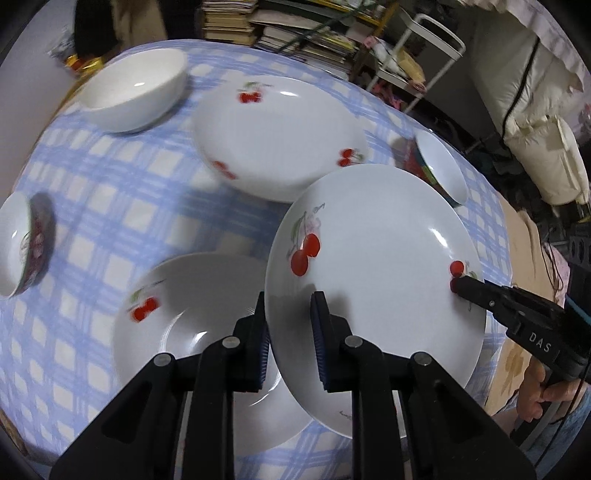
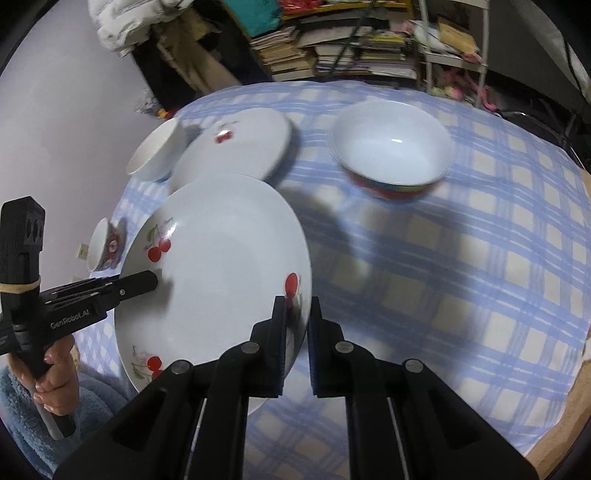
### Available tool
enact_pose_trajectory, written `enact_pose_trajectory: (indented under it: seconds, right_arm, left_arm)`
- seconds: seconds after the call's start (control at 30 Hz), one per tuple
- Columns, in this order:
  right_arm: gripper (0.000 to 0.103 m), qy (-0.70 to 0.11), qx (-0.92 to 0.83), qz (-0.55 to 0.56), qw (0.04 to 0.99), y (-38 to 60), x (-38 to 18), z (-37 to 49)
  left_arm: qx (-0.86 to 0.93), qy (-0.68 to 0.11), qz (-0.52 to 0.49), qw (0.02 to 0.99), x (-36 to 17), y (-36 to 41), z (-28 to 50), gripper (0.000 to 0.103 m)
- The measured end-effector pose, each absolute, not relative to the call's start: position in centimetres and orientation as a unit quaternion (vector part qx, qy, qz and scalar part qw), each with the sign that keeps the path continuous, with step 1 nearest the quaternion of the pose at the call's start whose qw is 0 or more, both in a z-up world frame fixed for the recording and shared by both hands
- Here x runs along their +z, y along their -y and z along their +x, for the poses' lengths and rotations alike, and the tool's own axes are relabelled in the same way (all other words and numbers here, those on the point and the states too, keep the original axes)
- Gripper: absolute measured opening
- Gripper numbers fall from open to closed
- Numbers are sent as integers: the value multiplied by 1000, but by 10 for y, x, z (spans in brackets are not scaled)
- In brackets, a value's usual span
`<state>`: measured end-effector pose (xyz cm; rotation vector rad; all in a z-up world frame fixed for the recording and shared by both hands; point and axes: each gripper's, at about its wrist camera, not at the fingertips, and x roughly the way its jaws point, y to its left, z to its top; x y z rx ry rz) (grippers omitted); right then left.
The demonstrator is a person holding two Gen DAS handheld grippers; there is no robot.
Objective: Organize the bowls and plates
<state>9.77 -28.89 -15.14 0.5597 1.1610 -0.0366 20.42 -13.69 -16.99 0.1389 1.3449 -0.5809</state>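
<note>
A white cherry-print plate (image 1: 373, 280) is held tilted above the table by both grippers. My left gripper (image 1: 290, 343) is shut on its near rim. My right gripper (image 2: 297, 347) is shut on its opposite rim, and its finger shows in the left wrist view (image 1: 476, 291). The same plate (image 2: 218, 280) fills the left of the right wrist view, with my left gripper's fingertip (image 2: 140, 284) on its far rim. A second cherry plate (image 1: 192, 332) lies under it. A third cherry plate (image 1: 277, 136) lies further back.
A plain white bowl (image 1: 136, 92) sits at the far left. A small patterned bowl (image 1: 22, 243) sits at the left edge. A red-banded bowl (image 2: 393, 147) sits on the blue checked tablecloth (image 2: 461, 277). Stacked books (image 1: 295, 29) and a white rack (image 1: 417, 55) stand behind the table.
</note>
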Motion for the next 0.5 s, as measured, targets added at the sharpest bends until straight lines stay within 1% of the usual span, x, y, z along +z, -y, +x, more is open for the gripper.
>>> enact_pose_trajectory:
  seconds: [0.5]
  right_arm:
    - [11, -526, 36, 247, 813, 206, -122, 122]
  left_arm:
    - [-212, -595, 40, 774, -128, 31, 194, 20]
